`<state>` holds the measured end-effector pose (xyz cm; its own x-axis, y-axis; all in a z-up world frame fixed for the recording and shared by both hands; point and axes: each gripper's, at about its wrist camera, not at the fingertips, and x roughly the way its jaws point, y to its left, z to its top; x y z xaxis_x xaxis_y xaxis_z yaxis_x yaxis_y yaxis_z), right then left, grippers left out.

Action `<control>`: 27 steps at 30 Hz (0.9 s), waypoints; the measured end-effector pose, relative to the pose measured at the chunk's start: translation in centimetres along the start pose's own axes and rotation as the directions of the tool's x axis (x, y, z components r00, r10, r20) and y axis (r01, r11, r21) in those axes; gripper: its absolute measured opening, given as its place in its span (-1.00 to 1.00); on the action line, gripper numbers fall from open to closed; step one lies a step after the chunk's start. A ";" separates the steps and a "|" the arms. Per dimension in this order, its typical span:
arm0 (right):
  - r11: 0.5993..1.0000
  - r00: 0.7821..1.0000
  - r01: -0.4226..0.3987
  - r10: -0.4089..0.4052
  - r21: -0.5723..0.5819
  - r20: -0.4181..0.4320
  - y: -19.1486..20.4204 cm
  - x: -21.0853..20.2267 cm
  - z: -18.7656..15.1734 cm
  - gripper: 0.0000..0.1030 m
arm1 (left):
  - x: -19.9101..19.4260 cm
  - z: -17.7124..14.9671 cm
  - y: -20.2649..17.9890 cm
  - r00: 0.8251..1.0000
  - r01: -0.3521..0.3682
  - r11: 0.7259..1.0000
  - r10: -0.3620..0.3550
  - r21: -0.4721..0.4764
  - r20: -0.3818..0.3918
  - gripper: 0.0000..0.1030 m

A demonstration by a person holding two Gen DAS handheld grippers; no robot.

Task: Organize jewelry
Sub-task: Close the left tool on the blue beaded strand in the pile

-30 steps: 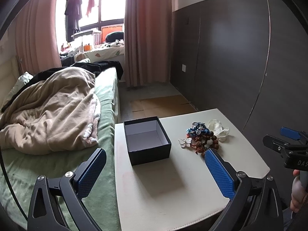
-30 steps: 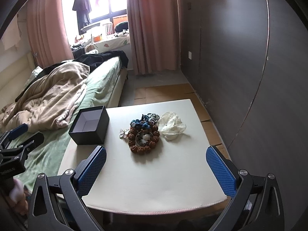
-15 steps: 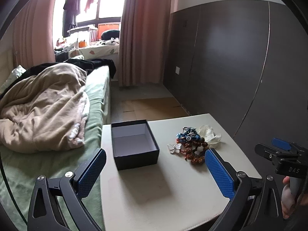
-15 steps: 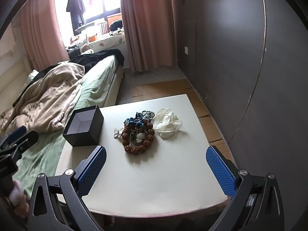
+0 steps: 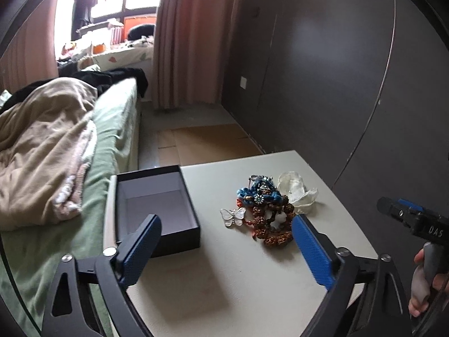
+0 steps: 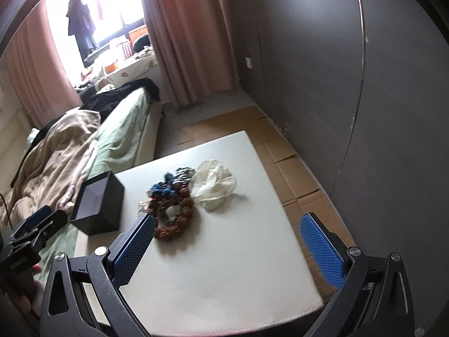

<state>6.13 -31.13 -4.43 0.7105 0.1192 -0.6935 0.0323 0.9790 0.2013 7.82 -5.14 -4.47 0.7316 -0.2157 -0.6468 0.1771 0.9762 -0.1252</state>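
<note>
Jewelry pile [image 5: 263,213] centre-right of frame on table [image 5: 238,280], beside open box [image 5: 157,210]; light, loose, tangle-prone, so pinch bead loop. Left tongs [image 5: 224,250] closing, empty; right tongs [image 6: 227,250] spread, empty

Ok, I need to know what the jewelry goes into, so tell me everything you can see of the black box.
The black box is a lidless, square-cornered tray, seemingly card, matte black outside with a pale grey lining. It stands upright and open, and nothing shows inside it. It sits at the table's edge nearest the bed, apart from the jewelry pile. Nothing touches it; in the left wrist view, one finger of the left hand-held gripper overlaps its near corner.
</note>
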 end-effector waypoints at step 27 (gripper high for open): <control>0.977 0.993 -0.047 0.068 0.207 -0.094 -5.9 6.2 2.6 0.97 | 13.7 2.4 -5.4 0.969 0.127 0.988 -0.104 0.091 -0.225 0.09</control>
<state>12.22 -36.56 -8.10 0.6415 0.2008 -0.7404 0.1430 0.9169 0.3725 18.53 -13.43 -10.84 0.5423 -0.3052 -0.7827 0.3279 0.9347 -0.1373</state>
